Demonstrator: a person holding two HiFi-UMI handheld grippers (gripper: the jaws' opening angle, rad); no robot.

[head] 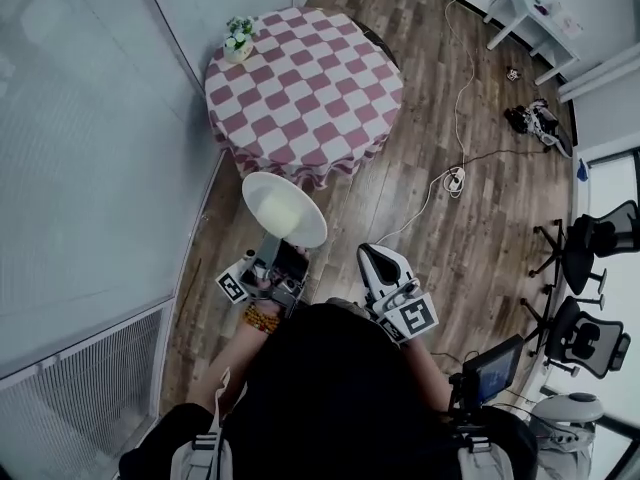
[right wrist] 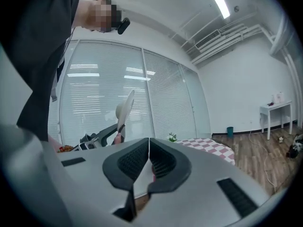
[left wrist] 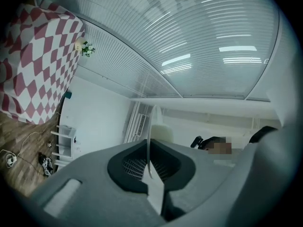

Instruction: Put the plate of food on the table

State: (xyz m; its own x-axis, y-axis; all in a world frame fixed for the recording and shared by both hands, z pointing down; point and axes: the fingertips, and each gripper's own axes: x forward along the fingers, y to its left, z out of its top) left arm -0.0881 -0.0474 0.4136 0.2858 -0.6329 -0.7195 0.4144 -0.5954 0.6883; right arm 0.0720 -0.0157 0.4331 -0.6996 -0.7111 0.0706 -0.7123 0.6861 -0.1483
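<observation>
Left gripper (left wrist: 150,171) is clamped tight on the rim of the plate (head: 312,230), with pale food (head: 272,208) heaped on it just past its jaws. Right gripper (right wrist: 149,157) rides alongside, jaws pressed together on nothing. Well ahead of both stands the checkered table (head: 305,88), with a flower pot (head: 238,40) at its far edge.

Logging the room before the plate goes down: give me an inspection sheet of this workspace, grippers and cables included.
Surface: round table, checked cloth, flower pot at its edge.
Job's things: plate with pale food, held above the floor, short of the table.
Clutter: dark items on the floor.
Grippers: left gripper shut on the plate's rim; right gripper shut, empty.
Cables: white cable across the floor to a power strip.
Surroundings: glass partition, side table, office chairs.
</observation>
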